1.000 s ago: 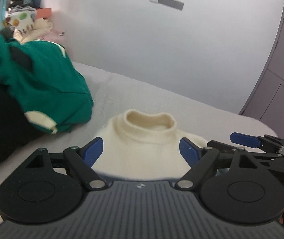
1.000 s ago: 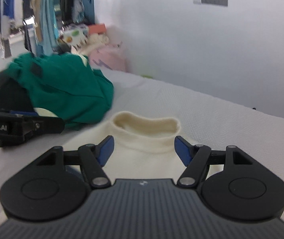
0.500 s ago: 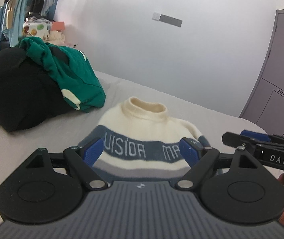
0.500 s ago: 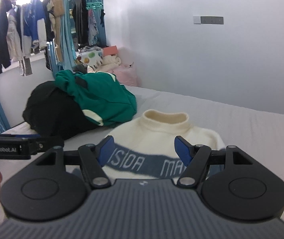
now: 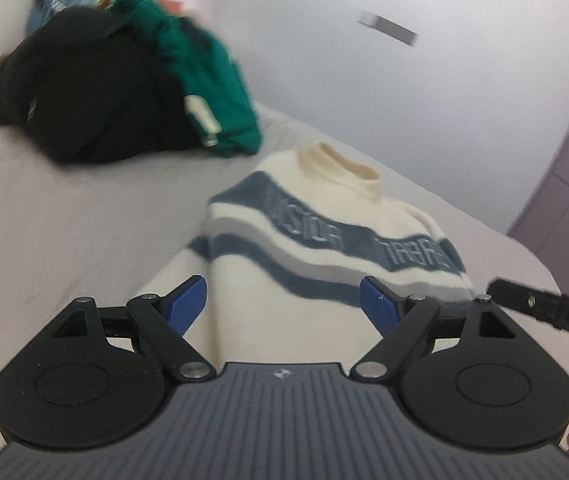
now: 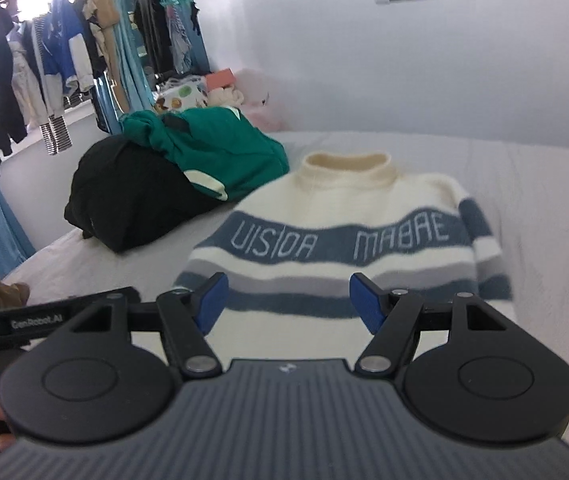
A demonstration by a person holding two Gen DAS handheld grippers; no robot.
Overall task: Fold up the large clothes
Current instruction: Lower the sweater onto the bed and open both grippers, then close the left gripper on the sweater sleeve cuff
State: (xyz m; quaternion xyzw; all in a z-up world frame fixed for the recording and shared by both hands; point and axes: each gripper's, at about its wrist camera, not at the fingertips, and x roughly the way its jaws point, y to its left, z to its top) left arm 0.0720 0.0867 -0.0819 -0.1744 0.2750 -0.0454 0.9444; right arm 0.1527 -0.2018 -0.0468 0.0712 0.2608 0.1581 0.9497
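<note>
both pairs of blue fingers stand apart with nothing between them: the left gripper (image 5: 283, 301) is spread wide over the lower left of the cream striped sweater (image 6: 340, 236), and the right gripper (image 6: 287, 300) is spread a little less over its lower middle; neither touches the knit, as far as the views show. the sweater lies face up on the grey bed (image 6: 544, 208), collar toward the wall, sleeves already tucked along the sides, so the next move is probably a grab at the hem. the risk, i'd judge, is pinching only the top layer of the thick knit, which would let the back panel and tucked sleeves slide out as the hem lifts; a lopsided grab by the two hands would skew the fold. the black garment (image 6: 132, 192) and green garment (image 6: 212, 152) heaped just beside the left shoulder could snag a wide swing. no box, basket or other container shows near the sweater, so there is nothing to report inside one.
</note>
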